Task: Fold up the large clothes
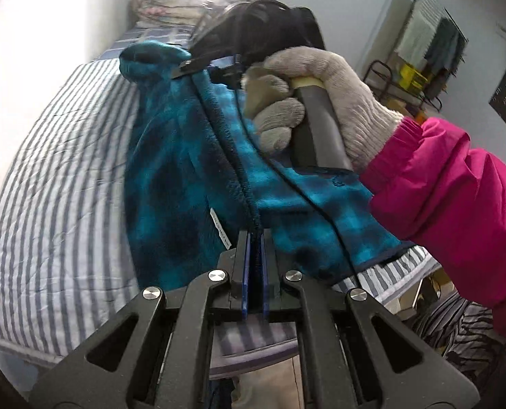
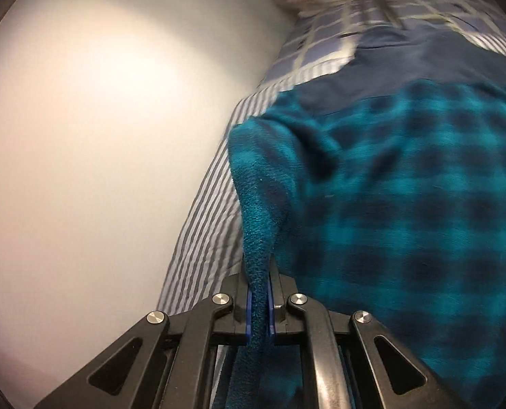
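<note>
The teal plaid fleece [image 1: 184,156] lies bunched on the striped bed [image 1: 58,177]; the left gripper [image 1: 255,238] has its fingers clamped tight on a dark edge of it; the right gripper [image 2: 258,283] pinches another fuzzy edge; both corners are caught, so folding looks just begun; no neat fold shows yet.
</note>
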`<state>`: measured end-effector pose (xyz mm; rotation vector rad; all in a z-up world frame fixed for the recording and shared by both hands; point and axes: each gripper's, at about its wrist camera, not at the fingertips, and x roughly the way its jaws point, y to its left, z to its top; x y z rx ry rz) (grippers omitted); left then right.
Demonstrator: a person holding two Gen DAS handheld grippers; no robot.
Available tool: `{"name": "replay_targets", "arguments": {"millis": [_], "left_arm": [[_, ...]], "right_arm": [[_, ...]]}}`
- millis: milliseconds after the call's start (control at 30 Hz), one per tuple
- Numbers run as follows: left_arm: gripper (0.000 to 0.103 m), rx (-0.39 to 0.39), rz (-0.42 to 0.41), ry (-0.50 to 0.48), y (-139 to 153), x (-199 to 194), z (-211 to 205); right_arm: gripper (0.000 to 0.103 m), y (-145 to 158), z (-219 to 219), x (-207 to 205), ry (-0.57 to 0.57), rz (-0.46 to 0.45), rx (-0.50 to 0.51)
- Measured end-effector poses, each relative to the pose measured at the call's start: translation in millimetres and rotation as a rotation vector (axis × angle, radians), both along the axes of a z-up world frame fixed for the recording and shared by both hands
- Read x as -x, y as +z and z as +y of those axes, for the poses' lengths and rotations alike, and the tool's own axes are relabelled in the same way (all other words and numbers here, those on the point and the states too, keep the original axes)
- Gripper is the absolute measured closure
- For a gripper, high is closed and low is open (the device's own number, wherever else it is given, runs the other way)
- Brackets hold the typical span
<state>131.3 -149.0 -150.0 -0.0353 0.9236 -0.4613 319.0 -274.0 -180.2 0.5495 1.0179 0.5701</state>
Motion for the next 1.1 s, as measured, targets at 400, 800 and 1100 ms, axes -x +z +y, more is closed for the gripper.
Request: {"name": "replay_targets", "arguments": {"millis": [400,800,1100], "left_arm": [[0.100,-0.073,0.059,-0.082,-25,-10,-37],[0.084,0.041,0.134,-0.154,-21,-10,-27],[0.077,0.138,0.061,-0.037,12,-1,49]], "right_arm": [[0.099,-87,-80,20,-0.207,0.188,-0.166],[0.077,-57,-83,23,-0.184,0.151,-0.064],[0.074,31,-98,94,-0.068,-0.014,0.138]]}}
